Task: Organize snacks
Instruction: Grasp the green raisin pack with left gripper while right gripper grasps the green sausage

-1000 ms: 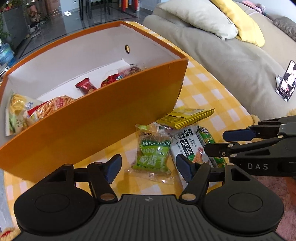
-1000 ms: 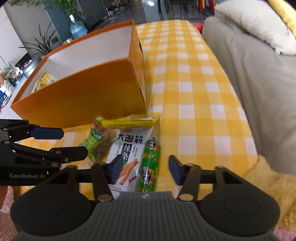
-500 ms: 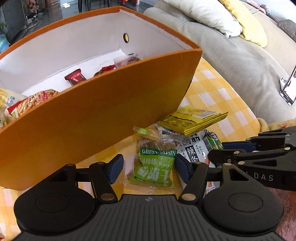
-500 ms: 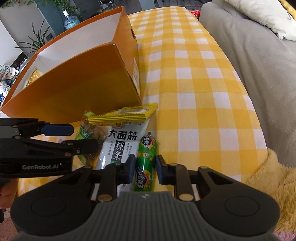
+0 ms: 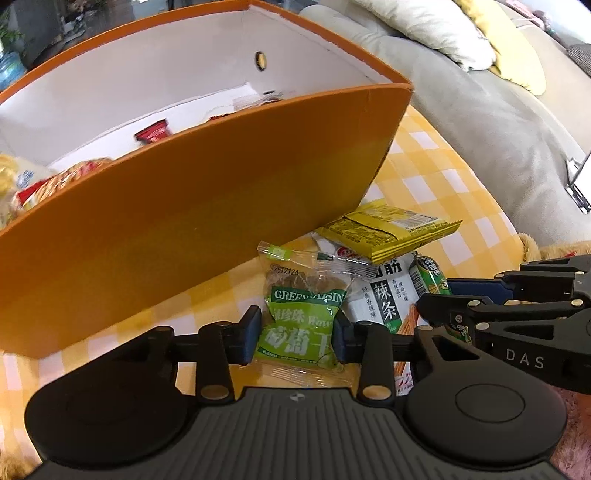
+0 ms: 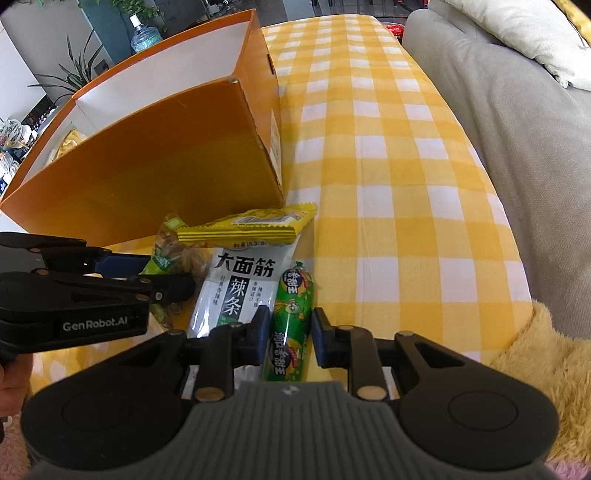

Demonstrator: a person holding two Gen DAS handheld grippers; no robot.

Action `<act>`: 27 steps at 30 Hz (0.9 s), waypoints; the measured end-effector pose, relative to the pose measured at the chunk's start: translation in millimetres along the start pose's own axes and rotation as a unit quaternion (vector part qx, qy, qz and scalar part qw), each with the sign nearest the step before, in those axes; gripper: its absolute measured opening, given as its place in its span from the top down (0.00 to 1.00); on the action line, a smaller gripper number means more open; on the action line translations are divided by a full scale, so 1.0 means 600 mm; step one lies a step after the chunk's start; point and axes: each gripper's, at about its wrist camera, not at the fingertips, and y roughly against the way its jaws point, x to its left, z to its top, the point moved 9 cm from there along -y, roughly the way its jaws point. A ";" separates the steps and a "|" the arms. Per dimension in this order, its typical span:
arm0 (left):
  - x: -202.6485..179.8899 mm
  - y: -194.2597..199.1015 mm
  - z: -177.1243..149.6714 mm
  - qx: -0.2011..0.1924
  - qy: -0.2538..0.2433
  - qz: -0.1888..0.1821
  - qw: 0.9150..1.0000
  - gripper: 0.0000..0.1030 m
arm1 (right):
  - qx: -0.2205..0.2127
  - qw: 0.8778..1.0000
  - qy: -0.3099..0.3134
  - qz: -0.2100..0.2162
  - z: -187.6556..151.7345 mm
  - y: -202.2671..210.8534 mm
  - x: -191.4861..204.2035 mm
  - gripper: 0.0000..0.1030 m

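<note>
An orange box [image 5: 207, 206] with a white inside holds several snacks; it also shows in the right wrist view [image 6: 155, 162]. In front of it lie a green raisin pack [image 5: 301, 325], a yellow packet [image 5: 388, 230], a white spicy-strip pack [image 6: 240, 288] and a green sausage stick [image 6: 290, 325]. My left gripper [image 5: 297, 330] is closed around the raisin pack, a pad on each side. My right gripper [image 6: 288, 330] is closed around the sausage stick. Each gripper shows in the other's view, the right one [image 5: 439, 295] and the left one [image 6: 147, 273].
The yellow-checked tablecloth [image 6: 388, 184] covers the table. A grey sofa [image 6: 517, 129] with cushions runs along the right. A fluffy yellow rug [image 6: 546, 362] lies at the table's near right corner. A water bottle [image 6: 146, 35] and plants stand far left.
Both grippers have moved forward and down onto the snacks. The left jaws have narrowed around the raisin pack; the right jaws have narrowed around the sausage stick.
</note>
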 end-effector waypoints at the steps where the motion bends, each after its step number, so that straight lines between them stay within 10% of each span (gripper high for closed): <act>1: 0.002 0.003 -0.002 0.002 0.006 -0.001 1.000 0.59 | -0.001 1.000 0.001 0.000 -0.001 0.001 0.001 0.81; 27: -0.019 0.145 -0.016 -0.042 0.046 -0.017 0.998 0.59 | -0.014 1.000 0.011 0.015 -0.028 0.090 0.044 0.81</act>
